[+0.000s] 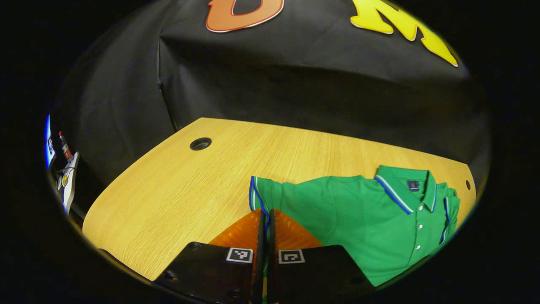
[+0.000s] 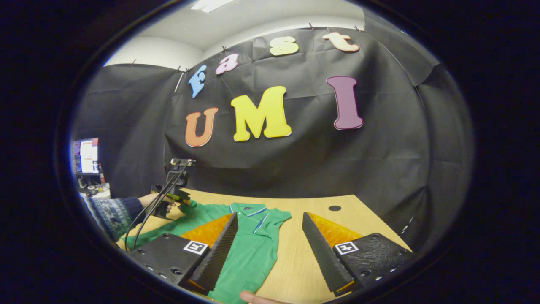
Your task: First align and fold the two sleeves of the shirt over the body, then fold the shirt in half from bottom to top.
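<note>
I hold my left gripper (image 1: 265, 219) low over the near part of the wooden table (image 1: 177, 185), and its two fingers stand pressed together with only a thin slit between them; a strip of green fabric with a blue-and-white trim runs down into that slit, so they are clamped on the cuff edge of the shirt's sleeve (image 1: 270, 196). The green polo shirt (image 1: 363, 223) lies flat on the table to the right of those fingers in the left gripper view, its collar (image 1: 405, 185) toward the far right and its buttoned placket running down from it. A round cable hole (image 1: 200, 144) sits in the tabletop at the far left, well apart from the shirt. In the right gripper view my right gripper (image 2: 270, 236) hangs above the table with its fingers spread wide apart, holding nothing; the shirt's body passes under the left finger (image 2: 219, 249), and bare table shows between the two. Farther off on the left of that view I see the other gripper at the sleeve, with my hand (image 2: 162, 202) around its handle, a patterned sleeve behind it, and cables looping down from it. The folded right sleeve lies over the shirt's body near the collar. A fingertip (image 2: 253, 297) shows at the near edge of the table.
</note>
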Tool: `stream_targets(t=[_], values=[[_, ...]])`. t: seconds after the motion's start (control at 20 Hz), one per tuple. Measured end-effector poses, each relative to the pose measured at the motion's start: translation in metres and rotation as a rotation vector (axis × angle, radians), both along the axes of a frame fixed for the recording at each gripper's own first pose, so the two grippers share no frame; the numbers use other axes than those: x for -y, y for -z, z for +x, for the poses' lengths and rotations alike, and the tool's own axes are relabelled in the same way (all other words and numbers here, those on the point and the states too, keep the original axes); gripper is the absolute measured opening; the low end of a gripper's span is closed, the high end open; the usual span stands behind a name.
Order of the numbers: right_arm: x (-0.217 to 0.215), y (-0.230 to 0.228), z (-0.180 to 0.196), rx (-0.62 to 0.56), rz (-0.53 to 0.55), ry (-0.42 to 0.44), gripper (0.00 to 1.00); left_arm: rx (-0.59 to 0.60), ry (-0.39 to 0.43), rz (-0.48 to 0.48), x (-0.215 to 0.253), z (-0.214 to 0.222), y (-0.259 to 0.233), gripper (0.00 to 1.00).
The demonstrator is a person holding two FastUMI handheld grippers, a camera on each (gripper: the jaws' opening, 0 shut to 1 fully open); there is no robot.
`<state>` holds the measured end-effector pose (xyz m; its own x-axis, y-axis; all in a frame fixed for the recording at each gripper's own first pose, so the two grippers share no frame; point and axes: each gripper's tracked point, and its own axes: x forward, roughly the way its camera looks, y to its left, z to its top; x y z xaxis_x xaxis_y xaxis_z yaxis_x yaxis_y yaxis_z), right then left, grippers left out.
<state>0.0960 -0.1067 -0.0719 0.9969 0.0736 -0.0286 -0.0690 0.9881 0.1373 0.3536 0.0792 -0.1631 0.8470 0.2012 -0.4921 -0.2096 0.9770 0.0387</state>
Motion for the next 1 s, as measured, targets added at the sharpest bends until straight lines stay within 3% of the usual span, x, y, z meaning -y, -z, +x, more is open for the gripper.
stream_targets(t=[0.15, 0.3, 0.45, 0.6, 0.65, 0.85, 1.0], values=[[-0.002, 0.006, 0.005, -0.018, 0.026, 0.004, 0.93, -0.004, 0.052, 0.090, 0.021, 0.002, -0.015, 0.10], [-0.001, 0.009, 0.007, -0.025, 0.048, 0.002, 0.93, -0.001, 0.126, 0.120, 0.060, 0.006, -0.017, 0.11], [-0.002, 0.014, 0.009, -0.040, 0.046, 0.001, 0.93, 0.036, 0.152, 0.127, 0.085, 0.009, -0.023, 0.47], [-0.008, 0.017, 0.009, -0.041, 0.041, -0.015, 0.92, 0.063, 0.199, 0.043, 0.114, -0.004, -0.037, 0.48], [-0.011, 0.017, 0.008, -0.044, 0.043, -0.022, 0.93, 0.081, 0.192, 0.048, 0.117, -0.008, -0.044, 0.89], [-0.021, 0.019, 0.004, -0.055, 0.015, -0.042, 0.93, 0.156, 0.200, 0.039, 0.123, -0.041, -0.077, 1.00], [-0.031, 0.014, -0.003, -0.055, -0.002, -0.052, 0.92, 0.235, 0.212, 0.019, 0.124, -0.083, -0.112, 1.00]])
